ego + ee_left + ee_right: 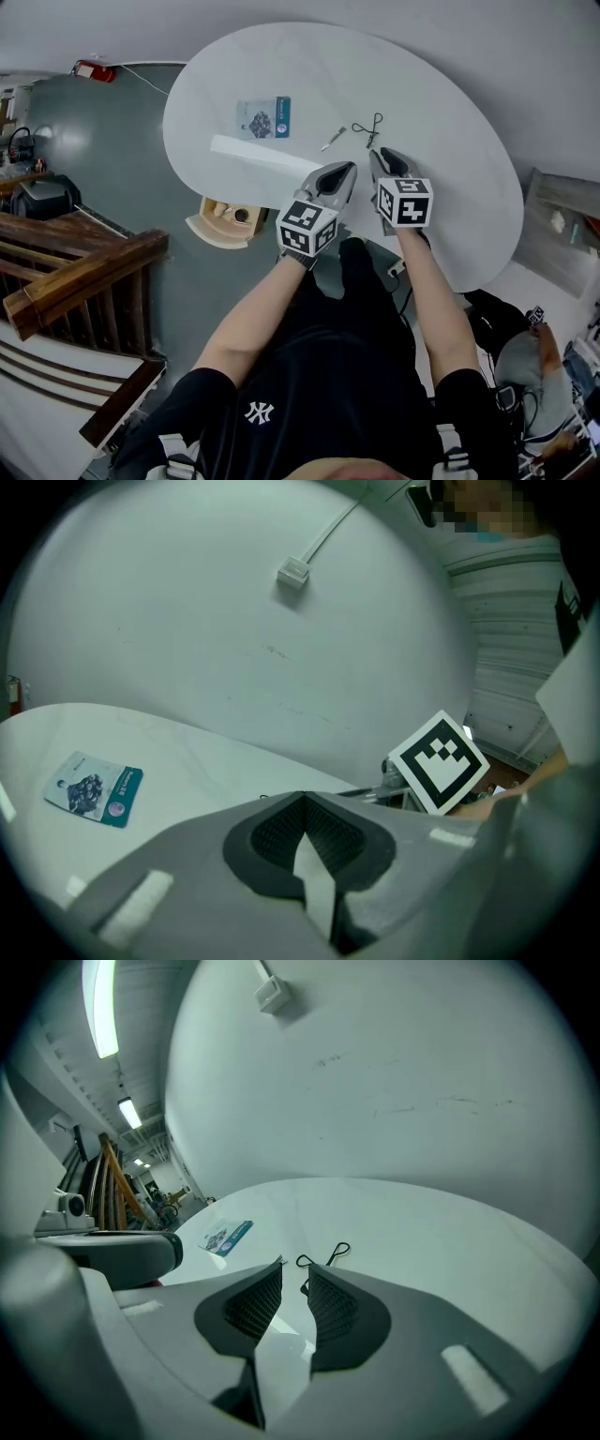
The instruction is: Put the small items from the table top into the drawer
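On the white oval table point(450, 112) lie a teal-edged card packet point(263, 118), a small silver tool point(333, 139) and a black scissor-shaped curler point(368, 128). My left gripper point(348, 170) hovers over the table's near side, shut with nothing in it; its tips point(302, 799) meet. The packet point(94, 789) lies far to its left. My right gripper point(378, 156) is beside it, slightly open and empty point(295, 1267), with the curler point(323, 1254) just past its tips and the packet point(228, 1236) farther left. An open wooden drawer point(225, 225) sticks out below the table's left edge.
A wooden stair railing point(75, 272) runs along the left. A red object point(94, 70) lies on the floor at the far left. Bags point(525, 361) sit on the floor at the right. A cable box point(293, 572) hangs on the wall behind the table.
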`<state>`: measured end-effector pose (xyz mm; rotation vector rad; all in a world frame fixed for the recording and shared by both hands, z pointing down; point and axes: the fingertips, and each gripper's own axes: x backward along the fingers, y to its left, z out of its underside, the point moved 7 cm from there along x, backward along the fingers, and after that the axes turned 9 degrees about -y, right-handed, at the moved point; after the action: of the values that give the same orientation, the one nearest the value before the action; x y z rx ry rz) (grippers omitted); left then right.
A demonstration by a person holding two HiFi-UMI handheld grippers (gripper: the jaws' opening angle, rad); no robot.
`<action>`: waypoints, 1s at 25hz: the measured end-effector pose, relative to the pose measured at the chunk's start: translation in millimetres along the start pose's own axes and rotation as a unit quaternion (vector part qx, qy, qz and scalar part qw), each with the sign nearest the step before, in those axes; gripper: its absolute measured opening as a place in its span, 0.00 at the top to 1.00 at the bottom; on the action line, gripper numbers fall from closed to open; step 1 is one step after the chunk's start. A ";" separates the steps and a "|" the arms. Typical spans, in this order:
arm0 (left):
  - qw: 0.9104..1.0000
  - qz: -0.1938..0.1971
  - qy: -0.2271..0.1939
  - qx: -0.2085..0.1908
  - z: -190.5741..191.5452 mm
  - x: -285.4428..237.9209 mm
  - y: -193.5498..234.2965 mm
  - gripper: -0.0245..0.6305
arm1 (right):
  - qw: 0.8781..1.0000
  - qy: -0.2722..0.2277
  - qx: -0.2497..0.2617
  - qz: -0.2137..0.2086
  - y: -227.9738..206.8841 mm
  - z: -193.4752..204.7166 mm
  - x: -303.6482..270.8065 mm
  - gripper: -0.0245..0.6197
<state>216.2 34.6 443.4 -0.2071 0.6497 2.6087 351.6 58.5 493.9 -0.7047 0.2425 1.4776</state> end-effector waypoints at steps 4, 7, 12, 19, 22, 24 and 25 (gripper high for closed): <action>1.000 -0.013 0.001 0.010 3.8 -9.5 6.8 0.96 | 0.999 0.014 -0.037 -0.006 -10.6 2.7 -20.1 0.77; 1.000 -0.022 0.003 0.015 5.9 -13.9 11.8 0.96 | 0.997 0.027 -0.067 -0.007 -16.7 7.1 -33.1 0.77; 0.999 -0.033 0.003 0.027 8.9 -15.9 17.6 0.96 | 0.995 0.041 -0.095 -0.007 -22.2 14.8 -44.7 0.76; 0.999 -0.039 0.007 0.035 13.3 -21.4 24.3 0.96 | 0.991 0.054 -0.121 -0.010 -25.9 18.8 -57.7 0.76; 0.998 -0.038 0.006 0.040 11.0 -22.9 24.9 0.96 | 0.989 0.061 -0.133 -0.005 -27.8 21.6 -60.0 0.79; 0.998 -0.037 0.004 0.041 9.4 -23.6 25.1 0.96 | 0.989 0.061 -0.135 0.001 -29.2 21.4 -60.5 0.84; 0.998 -0.036 0.004 0.041 9.3 -23.4 25.4 0.96 | 0.989 0.061 -0.133 0.005 -29.4 21.6 -60.9 0.88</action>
<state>225.2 10.0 467.7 -0.2122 0.7370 2.5072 367.2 22.5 553.0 -1.0129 0.1432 1.4921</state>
